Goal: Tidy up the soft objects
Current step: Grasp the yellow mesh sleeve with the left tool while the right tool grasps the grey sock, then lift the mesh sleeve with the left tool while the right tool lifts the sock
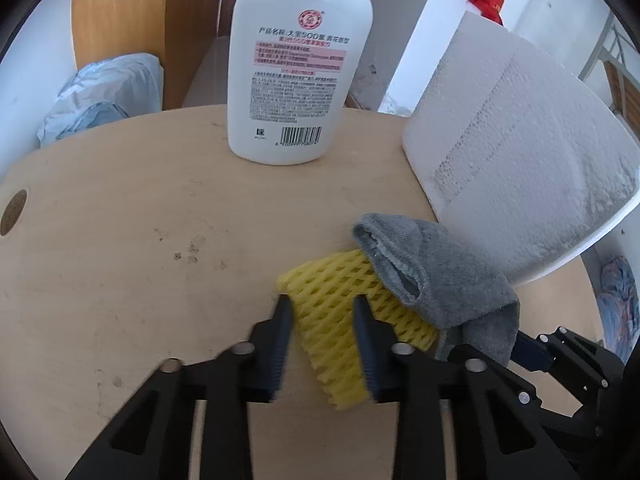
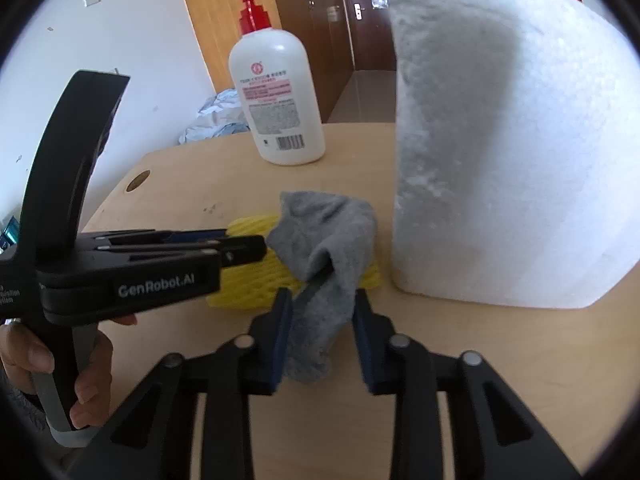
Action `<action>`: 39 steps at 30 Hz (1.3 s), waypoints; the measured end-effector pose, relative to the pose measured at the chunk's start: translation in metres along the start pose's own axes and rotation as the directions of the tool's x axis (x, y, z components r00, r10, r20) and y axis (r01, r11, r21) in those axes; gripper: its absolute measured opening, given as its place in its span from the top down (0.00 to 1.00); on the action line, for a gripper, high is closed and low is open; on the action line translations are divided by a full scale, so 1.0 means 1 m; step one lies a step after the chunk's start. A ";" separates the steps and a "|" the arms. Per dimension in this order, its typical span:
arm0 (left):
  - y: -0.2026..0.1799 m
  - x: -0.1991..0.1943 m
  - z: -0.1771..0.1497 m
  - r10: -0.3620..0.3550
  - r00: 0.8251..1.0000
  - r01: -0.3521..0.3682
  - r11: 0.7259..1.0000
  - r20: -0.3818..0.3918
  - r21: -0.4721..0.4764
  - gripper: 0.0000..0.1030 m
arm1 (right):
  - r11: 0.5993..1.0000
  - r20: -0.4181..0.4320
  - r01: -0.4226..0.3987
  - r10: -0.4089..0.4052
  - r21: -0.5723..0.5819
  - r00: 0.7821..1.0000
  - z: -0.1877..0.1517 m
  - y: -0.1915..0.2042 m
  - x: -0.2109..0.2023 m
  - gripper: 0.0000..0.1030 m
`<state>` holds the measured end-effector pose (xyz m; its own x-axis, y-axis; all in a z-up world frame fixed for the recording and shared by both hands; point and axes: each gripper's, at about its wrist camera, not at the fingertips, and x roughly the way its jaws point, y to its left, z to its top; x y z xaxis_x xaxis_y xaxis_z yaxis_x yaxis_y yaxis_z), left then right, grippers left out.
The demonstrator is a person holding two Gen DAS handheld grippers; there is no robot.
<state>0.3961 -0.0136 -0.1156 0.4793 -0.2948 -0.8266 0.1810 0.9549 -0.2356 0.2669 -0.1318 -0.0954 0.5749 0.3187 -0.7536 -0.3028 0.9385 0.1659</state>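
With the left gripper (image 1: 322, 332) clamped on the yellow foam net (image 1: 340, 308) and the right gripper (image 2: 320, 320) closed around the gray sock (image 2: 326, 248) draped over it on the table (image 1: 140, 240), sorting had seemingly barely begun.

Wooden table (image 1: 120, 240) – bottle (image 1: 298, 76), foam block (image 1: 520, 168), yellow net (image 1: 332, 300) on it.

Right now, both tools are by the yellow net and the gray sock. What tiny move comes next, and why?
Probably lift the gray sock slightly with the right tool. Its fingers sit on either side of the sock, which lies draped over the yellow foam net, while the left tool straddles the net. That should separate the two.
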 end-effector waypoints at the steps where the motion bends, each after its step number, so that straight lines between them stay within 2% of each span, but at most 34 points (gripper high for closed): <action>1: 0.000 0.000 0.000 -0.008 1.000 0.008 1.000 -0.003 -0.006 0.82 | 1.000 0.003 -0.001 0.001 0.002 1.000 0.000 0.000 0.000 0.70; 3: -0.002 -0.002 0.000 -0.005 1.000 0.005 1.000 0.002 -0.007 0.86 | 1.000 0.005 -0.001 0.001 0.000 1.000 0.000 -0.001 0.000 0.76; 4: -0.002 -0.002 0.000 -0.005 1.000 0.005 1.000 0.007 -0.002 0.92 | 1.000 0.005 0.001 -0.001 -0.001 1.000 -0.001 -0.002 -0.001 0.78; 6: -0.002 -0.003 -0.001 -0.011 1.000 0.011 1.000 0.012 -0.003 0.94 | 1.000 0.005 0.006 -0.006 0.004 1.000 -0.001 -0.002 -0.001 0.86; 10: -0.001 -0.007 -0.001 -0.039 0.999 0.039 0.999 0.010 -0.014 0.96 | 0.999 0.007 0.001 -0.001 0.037 1.000 0.000 -0.008 -0.004 0.92; 20: 0.005 -0.029 0.002 -0.063 0.997 0.064 0.998 0.051 -0.021 0.97 | 0.998 0.055 -0.029 0.026 0.047 0.998 -0.001 -0.006 -0.020 0.93; 29: 0.030 -0.059 -0.008 0.029 0.996 -0.021 0.996 0.088 -0.083 0.97 | 0.998 0.089 -0.032 0.027 0.059 0.996 -0.011 -0.009 -0.040 0.93; 32: 0.034 -0.059 -0.012 0.008 0.997 -0.002 0.996 0.077 -0.084 0.96 | 0.998 0.073 -0.039 0.035 0.054 0.997 -0.008 -0.006 -0.037 0.93; 35: 0.033 -0.053 -0.013 0.017 0.998 -0.014 0.997 0.053 -0.070 0.95 | 0.997 0.045 -0.062 0.060 0.036 0.997 -0.007 -0.003 -0.030 0.92; 38: 0.032 -0.046 -0.014 0.023 0.999 -0.021 0.997 0.024 -0.068 0.93 | 1.000 0.049 -0.027 0.027 -0.010 0.998 -0.006 0.003 -0.028 0.92; 39: 0.033 -0.044 -0.013 0.023 1.000 -0.022 0.997 0.010 -0.072 0.87 | 1.000 0.055 -0.013 0.014 -0.020 0.998 -0.006 0.004 -0.028 0.92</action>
<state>0.3693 0.0310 -0.0934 0.4922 -0.2736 -0.8264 0.1083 0.9612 -0.2537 0.2452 -0.1378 -0.0777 0.6115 0.3385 -0.7152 -0.3255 0.9315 0.1625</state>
